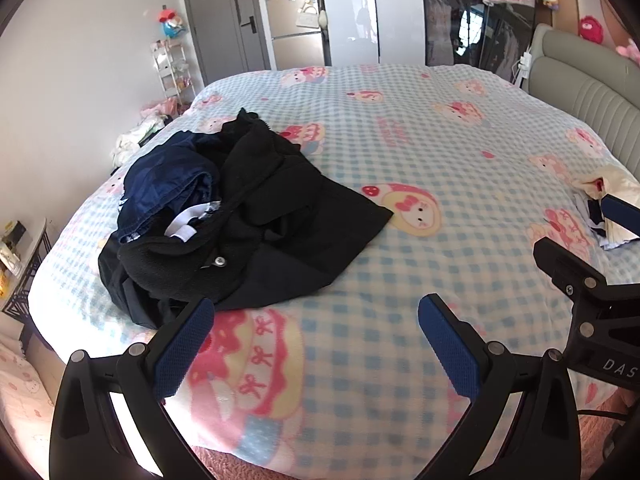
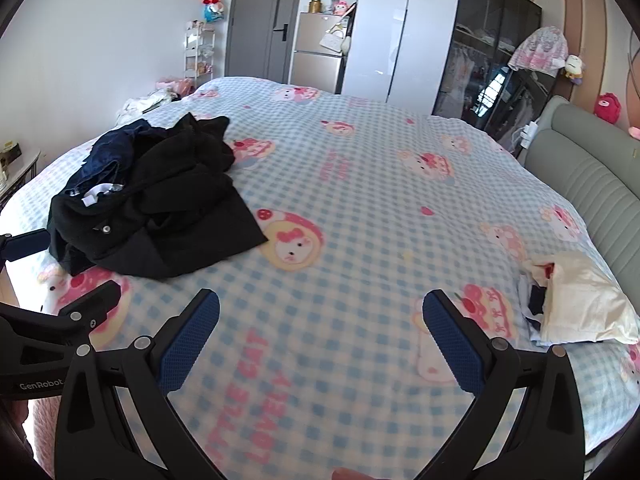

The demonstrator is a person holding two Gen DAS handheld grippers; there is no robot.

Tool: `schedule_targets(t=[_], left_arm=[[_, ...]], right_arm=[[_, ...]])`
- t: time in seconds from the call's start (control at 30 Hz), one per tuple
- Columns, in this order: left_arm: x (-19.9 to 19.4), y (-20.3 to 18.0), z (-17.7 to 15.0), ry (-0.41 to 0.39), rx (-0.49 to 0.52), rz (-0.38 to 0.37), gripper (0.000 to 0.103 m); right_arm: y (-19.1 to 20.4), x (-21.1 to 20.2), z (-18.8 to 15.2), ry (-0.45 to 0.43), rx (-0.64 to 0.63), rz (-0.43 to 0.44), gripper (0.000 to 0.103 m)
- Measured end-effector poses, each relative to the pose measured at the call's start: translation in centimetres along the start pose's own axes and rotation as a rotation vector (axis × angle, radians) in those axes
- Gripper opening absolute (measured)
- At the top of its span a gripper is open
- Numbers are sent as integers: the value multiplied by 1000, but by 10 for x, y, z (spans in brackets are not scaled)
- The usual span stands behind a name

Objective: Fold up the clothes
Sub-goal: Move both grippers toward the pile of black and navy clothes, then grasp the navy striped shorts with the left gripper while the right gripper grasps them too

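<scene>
Nearest the cameras, both grippers hang over the near edge of the bed (image 1: pixel 400 152). The left gripper (image 1: pixel 316 344) has its blue-padded fingers (image 1: pixel 184 352) spread as wide as they go, with nothing between them but blanket. The right gripper (image 2: pixel 320 340) is the same: fingers (image 2: pixel 456 348) fully apart and empty.

The bed is covered by a blue-and-white checked blanket (image 2: pixel 360 184) printed with pink cartoon cats and cakes; it lies mostly flat, with "LOVELY CAT" lettering near the right gripper.

On the left part of the bed, a little beyond the left gripper, sits the pile of dark clothes (image 1: pixel 240 216): a black garment crumpled on top with one flat panel reaching right, and a navy garment (image 1: pixel 168 176) bunched against its far left side, a white label showing between them. In the right wrist view the same pile lies at middle left.

Well apart from it, at the right edge of the bed beside the grey-green padded headboard (image 2: pixel 580 184), lies a cream-coloured folded bundle (image 2: pixel 584 304) with darker cloth tucked at its left side.

Farther off, past the bed, stand a small fridge (image 2: pixel 318 60) with toys on top, a grey door (image 2: pixel 260 20), a white wardrobe (image 2: pixel 384 24) and a dark glass-fronted closet (image 2: pixel 488 60) with hanging clothes inside. A white shelf rack (image 1: pixel 170 68) stands by the far left wall.
</scene>
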State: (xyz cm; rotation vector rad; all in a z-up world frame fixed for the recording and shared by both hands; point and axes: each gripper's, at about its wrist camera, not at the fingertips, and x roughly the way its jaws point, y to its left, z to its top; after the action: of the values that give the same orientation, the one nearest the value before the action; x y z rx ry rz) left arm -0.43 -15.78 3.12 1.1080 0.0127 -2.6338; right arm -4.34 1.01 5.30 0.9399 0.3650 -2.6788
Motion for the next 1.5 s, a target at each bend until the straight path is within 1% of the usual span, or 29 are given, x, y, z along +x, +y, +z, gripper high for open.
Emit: schedule_targets(t=[0.07,0.1,0.2,0.23,0.37,0.43,0.5,0.63,0.77,0.87,0.97,1.07,1.13,1.17,1.2,1.23,1.3,1.33,1.37,1.47,1.5], left_arm=[[2,17,-1,4,-28,26,103],[5,27,-2,15,-44,24,103],[16,58,-4,64,-132,-20,103],[20,68,-4,71,-155,-14,103],[27,98,-1,36,-173,75,103],[32,116,6,18,-177,113,103],[38,134,15,-2,-175,154,103],[59,176,27,-6,-246,164,103],[85,209,31,7,-289,166,103],[113,227,35,31,-303,132,103],[137,242,46,25,-309,106,103],[162,256,60,11,-338,51,103],[180,264,66,2,-370,-9,103],[188,266,68,3,-393,-51,103],[197,269,70,3,-415,-92,103],[206,271,70,18,-437,-137,103],[222,274,66,73,-481,-206,103],[228,276,63,91,-507,-239,103],[235,279,59,109,-532,-272,103],[245,282,54,160,-543,-349,103],[243,280,56,165,-530,-346,103]], right_arm=[[17,6,5,8,-9,35,103],[26,9,8,11,-14,53,103],[47,18,16,21,-16,110,103],[55,21,19,21,-23,121,103],[85,31,35,7,-87,184,103],[98,36,46,3,-112,209,103],[111,43,60,-1,-122,217,103],[139,62,87,-2,-142,208,103],[170,87,107,28,-152,248,103],[194,109,119,62,-162,295,102],[215,132,131,87,-170,330,98],[234,159,140,115,-183,352,98],[245,178,143,152,-193,359,95],[249,187,144,171,-190,362,92],[253,195,145,189,-189,366,85],[257,201,144,201,-189,373,80],[263,208,142,202,-201,376,76],[267,210,140,203,-218,372,70],[270,210,139,200,-235,373,67],[272,208,135,178,-265,384,56],[272,206,133,175,-267,389,49]])
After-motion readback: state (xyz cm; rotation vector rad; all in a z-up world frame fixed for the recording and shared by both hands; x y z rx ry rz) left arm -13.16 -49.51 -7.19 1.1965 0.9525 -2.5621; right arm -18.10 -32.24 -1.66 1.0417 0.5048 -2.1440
